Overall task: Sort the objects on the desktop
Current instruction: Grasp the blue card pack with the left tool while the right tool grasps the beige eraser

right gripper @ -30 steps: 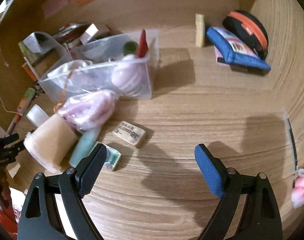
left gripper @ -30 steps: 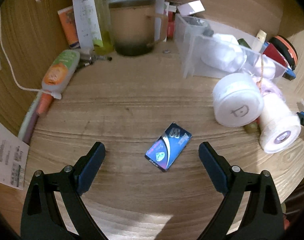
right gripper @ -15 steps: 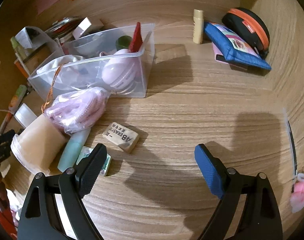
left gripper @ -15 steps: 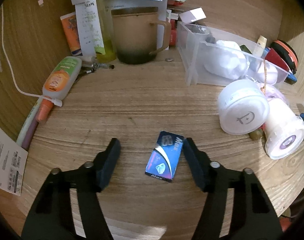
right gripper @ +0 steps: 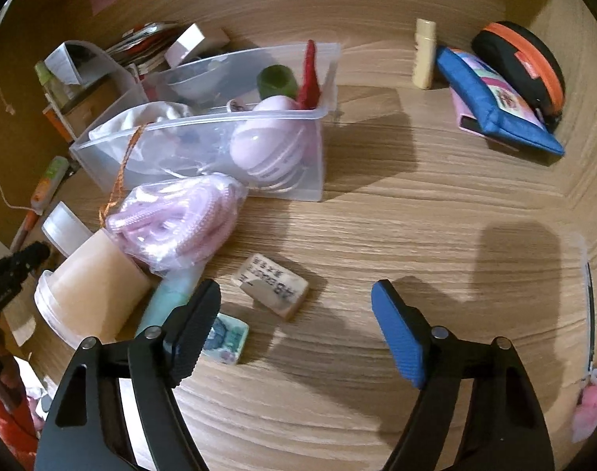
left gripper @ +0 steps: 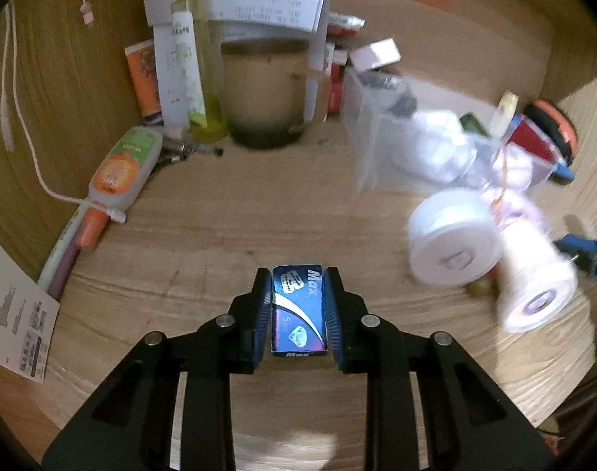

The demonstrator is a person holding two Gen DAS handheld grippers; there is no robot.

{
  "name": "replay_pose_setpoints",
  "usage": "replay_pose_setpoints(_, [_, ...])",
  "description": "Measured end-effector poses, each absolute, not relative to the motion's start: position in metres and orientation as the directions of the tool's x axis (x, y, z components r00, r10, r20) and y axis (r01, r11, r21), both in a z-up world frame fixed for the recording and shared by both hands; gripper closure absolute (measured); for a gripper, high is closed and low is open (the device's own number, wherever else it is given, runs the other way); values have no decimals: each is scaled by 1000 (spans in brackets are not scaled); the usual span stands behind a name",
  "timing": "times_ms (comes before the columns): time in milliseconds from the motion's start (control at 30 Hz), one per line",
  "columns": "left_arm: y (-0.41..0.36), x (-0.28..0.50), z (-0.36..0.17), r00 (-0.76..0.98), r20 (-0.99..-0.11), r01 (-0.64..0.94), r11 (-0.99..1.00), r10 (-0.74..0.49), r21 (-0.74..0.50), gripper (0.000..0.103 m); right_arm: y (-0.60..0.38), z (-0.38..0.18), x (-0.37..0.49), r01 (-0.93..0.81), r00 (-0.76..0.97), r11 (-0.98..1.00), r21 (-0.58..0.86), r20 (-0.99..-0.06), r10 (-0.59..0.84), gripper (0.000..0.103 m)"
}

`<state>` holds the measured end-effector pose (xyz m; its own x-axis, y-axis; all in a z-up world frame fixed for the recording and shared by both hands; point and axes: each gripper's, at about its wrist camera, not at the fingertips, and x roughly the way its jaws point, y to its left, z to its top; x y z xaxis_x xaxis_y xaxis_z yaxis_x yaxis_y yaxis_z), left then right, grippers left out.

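Observation:
In the left wrist view my left gripper (left gripper: 297, 282) is shut on a small blue Max box (left gripper: 297, 310), its pads pressed on both long sides, just over the wooden desk. A clear plastic bin (left gripper: 424, 149) with white items stands at the back right. In the right wrist view my right gripper (right gripper: 296, 306) is open and empty, low over the desk. An eraser (right gripper: 273, 291) lies between and just ahead of its fingers. The same clear bin (right gripper: 220, 149) holds a pink round item, a green cap and a red piece.
A brown mug (left gripper: 265, 98), bottles and papers crowd the back left. A white tape roll (left gripper: 453, 243) and a cup (left gripper: 534, 286) lie on the right. A pink cord bag (right gripper: 177, 223), a blue pouch (right gripper: 494, 106), a black-orange case (right gripper: 526, 62) and a small packet (right gripper: 226, 339) lie about.
My left gripper has closed from wide open onto the blue box, which has turned straight between the fingers. My right gripper has moved forward toward the eraser and stayed open.

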<state>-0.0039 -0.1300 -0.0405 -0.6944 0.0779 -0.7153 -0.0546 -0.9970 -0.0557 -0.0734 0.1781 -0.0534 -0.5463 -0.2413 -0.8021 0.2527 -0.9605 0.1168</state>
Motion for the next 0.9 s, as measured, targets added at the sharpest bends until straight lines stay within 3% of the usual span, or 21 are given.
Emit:
replay_pose_setpoints(167, [-127,-7,-24,-719,-684,-74,-992,123,-101,77,166,-58,-77,283,-539,-954,96,-807,-242,48])
replay_pose_setpoints(367, [-124,-15,-10,-734,-657,-92,-984,172,-154,76,159,-59,-78,299,-552,-954,33,-809,-202,61])
replay_pose_setpoints(600, [-117,-23,6,-748,-626,-125,-973,221,-193,77,168,-52,-77,288,-565,-956,60,-795,-220,62])
replay_pose_setpoints(900, [-112,-34,20,-758,-597,-140,-959,264,-246,77,187,-2,-67,270,-675,-948,166,-670,-309,62])
